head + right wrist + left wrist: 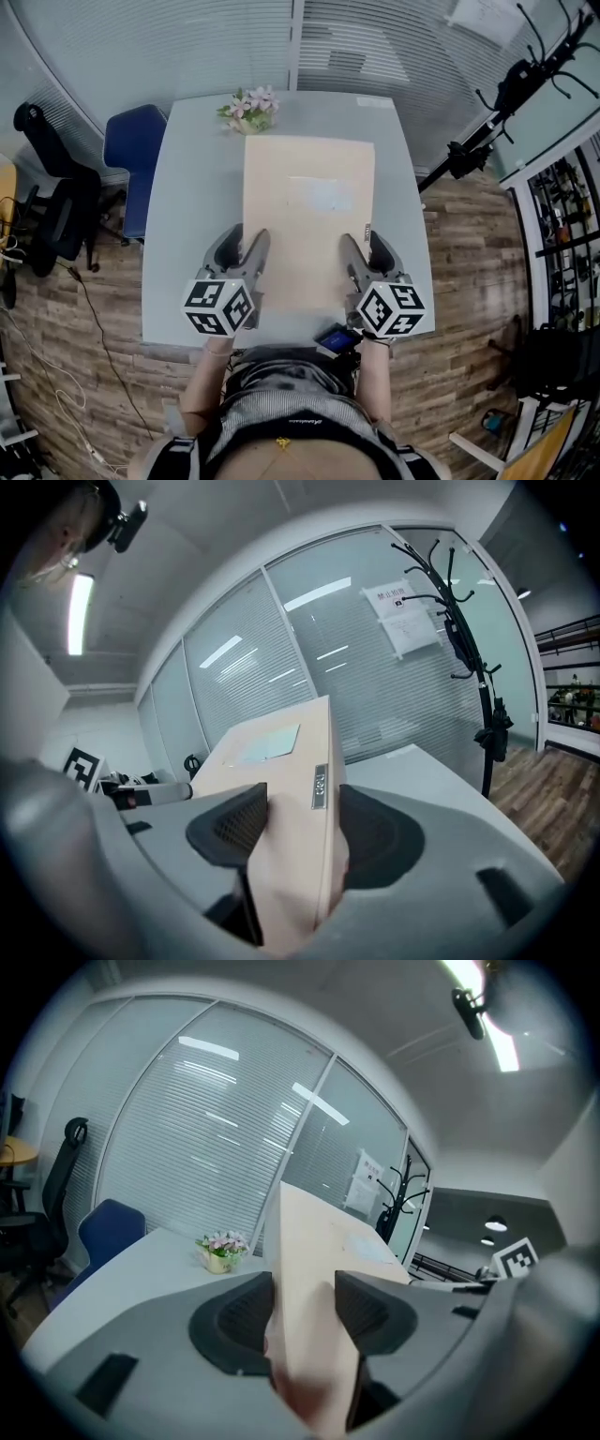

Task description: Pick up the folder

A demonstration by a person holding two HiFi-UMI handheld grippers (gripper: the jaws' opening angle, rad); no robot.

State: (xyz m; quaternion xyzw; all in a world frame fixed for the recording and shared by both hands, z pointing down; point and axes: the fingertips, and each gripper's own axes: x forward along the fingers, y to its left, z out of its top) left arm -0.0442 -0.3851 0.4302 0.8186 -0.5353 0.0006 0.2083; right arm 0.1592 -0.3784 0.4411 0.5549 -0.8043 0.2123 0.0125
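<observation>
The person's forearms reach forward side by side, and both tongs point toward the bench's (187, 234) far edge. The left tongs (246, 242) clamp the beige folder (309, 206) on its left edge near the near corner. The right tongs (363, 242) clamp its right edge the same way. The folder lies flat between them, held above the bench's middle. A small flower pot (248, 110) stands at the far edge.
</observation>
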